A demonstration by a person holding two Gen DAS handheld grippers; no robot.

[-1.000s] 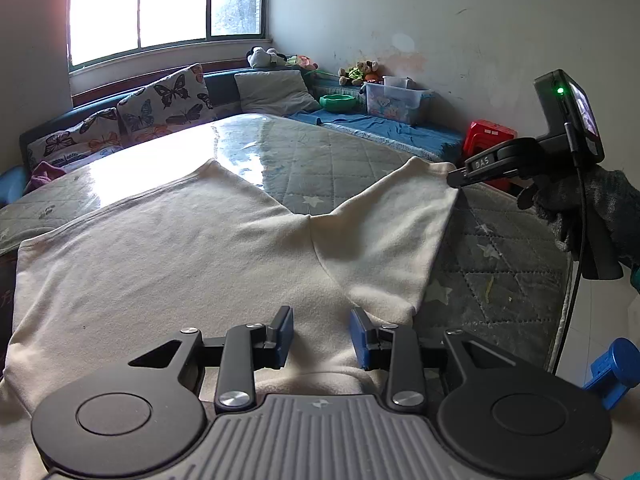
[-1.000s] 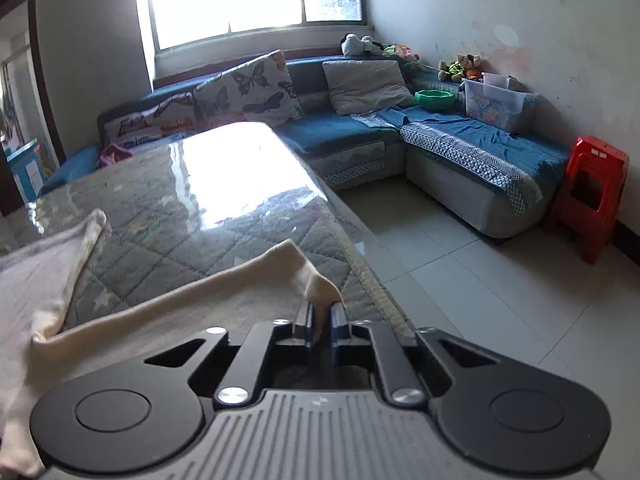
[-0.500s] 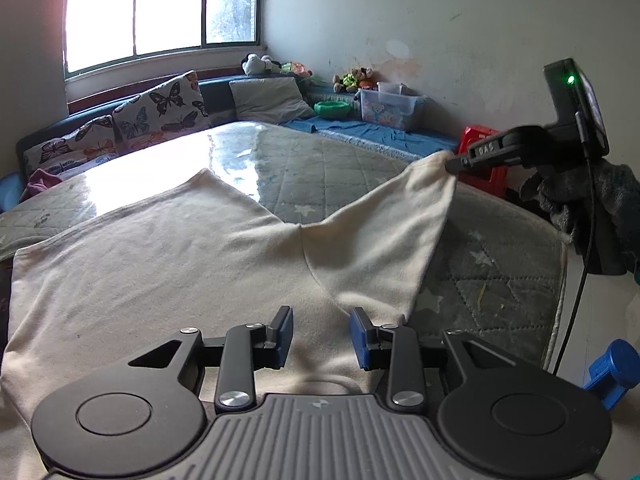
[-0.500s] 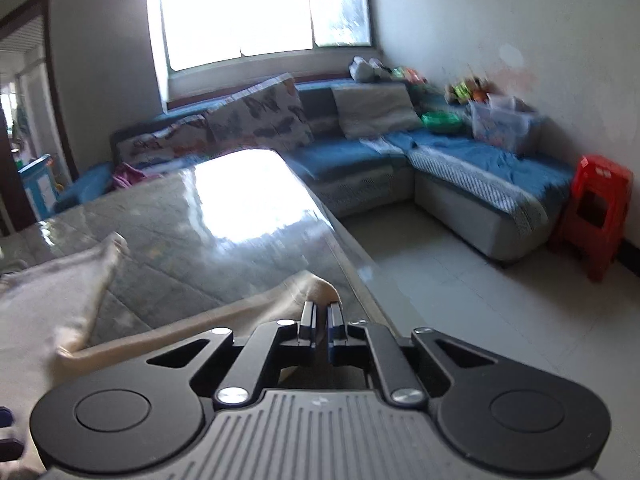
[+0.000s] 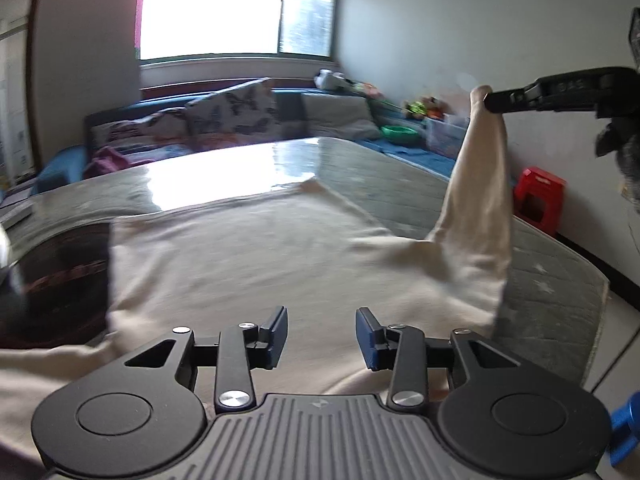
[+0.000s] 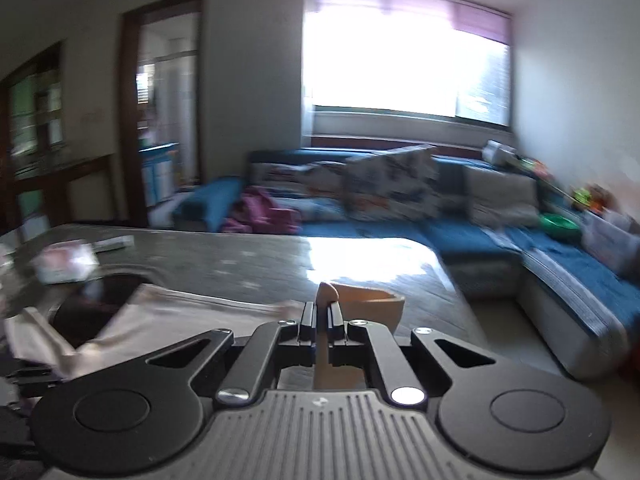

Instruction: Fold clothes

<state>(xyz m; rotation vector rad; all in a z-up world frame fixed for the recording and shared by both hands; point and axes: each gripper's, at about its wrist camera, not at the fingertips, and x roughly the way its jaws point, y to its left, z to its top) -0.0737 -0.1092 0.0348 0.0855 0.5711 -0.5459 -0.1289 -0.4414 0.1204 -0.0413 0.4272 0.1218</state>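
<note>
Pinching cream garment (image 5: 256,264) sleeve aloft: right claw (image 6: 321,316); left claw (image 5: 321,334) agape.

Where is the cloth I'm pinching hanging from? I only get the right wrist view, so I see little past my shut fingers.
Observer: The left wrist view shows the right gripper holding a sleeve end of the cream fabric garment high above the grey quilted table.
Operator: Is the rest lifted too?
Observer: No, the body lies spread flat on the table.
Operator: And the left gripper?
Observer: The left gripper is open, just above the garment's near edge, gripping nothing.
</note>
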